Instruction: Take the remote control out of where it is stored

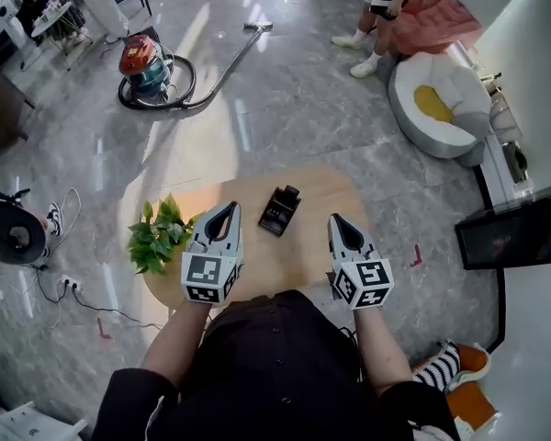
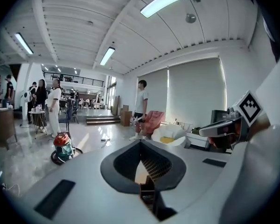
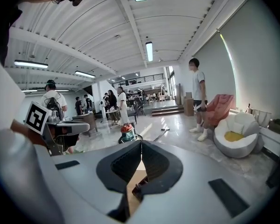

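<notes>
Barely begun, judging by the layout. Still to reach, grip and lift the remote control [image 1: 287, 194], seemingly still lodged in the black holder [image 1: 275, 219] mid-worktop [image 1: 285, 257], potted plant [image 1: 161, 235] at its 9 o'clock. Nothing held: left gripper [image 1: 230, 209] and right gripper [image 1: 335, 220] both pinched fully together, hovering at the holder's 7 and 5 o'clock.

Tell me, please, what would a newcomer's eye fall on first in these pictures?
The two grippers stand out first: the left gripper and right gripper, each shut and empty, held above the round wooden table. Between them on the table sits a black remote holder, with a leafy plant at the table's left edge.
</notes>
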Demonstrator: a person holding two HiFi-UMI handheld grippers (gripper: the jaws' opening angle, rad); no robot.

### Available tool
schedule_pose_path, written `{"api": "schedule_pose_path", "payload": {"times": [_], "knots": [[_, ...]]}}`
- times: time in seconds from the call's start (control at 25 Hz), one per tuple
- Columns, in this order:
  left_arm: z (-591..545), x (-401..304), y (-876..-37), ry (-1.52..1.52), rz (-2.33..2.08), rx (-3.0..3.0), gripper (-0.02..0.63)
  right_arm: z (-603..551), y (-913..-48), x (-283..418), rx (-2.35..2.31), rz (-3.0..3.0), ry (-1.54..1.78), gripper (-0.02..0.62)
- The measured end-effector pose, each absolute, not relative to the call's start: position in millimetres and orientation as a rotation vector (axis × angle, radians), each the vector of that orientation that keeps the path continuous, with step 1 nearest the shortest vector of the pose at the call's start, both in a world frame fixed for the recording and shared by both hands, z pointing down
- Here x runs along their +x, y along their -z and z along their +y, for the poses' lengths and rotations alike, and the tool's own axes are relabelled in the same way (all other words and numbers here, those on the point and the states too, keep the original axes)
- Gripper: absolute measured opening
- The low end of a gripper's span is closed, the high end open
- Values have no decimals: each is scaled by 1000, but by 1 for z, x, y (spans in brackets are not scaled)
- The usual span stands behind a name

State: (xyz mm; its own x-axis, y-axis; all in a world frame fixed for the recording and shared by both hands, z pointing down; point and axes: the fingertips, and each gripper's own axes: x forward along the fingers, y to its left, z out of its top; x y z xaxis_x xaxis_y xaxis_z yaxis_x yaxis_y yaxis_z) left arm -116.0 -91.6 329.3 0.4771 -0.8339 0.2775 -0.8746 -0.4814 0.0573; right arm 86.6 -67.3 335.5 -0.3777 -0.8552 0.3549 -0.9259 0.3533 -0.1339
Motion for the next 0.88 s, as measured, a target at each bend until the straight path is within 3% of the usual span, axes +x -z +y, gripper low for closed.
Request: {"api": "schedule_pose_path", "payload": {"times": [0.6, 0.88], "knots": [[-111, -82, -362, -417, -1441, 2488, 6, -73, -344, 111, 1601, -2397, -489, 8], [-116, -52, -457, -768, -1308, 2365, 8, -70, -374, 142, 1593, -2341, -579, 8]]}}
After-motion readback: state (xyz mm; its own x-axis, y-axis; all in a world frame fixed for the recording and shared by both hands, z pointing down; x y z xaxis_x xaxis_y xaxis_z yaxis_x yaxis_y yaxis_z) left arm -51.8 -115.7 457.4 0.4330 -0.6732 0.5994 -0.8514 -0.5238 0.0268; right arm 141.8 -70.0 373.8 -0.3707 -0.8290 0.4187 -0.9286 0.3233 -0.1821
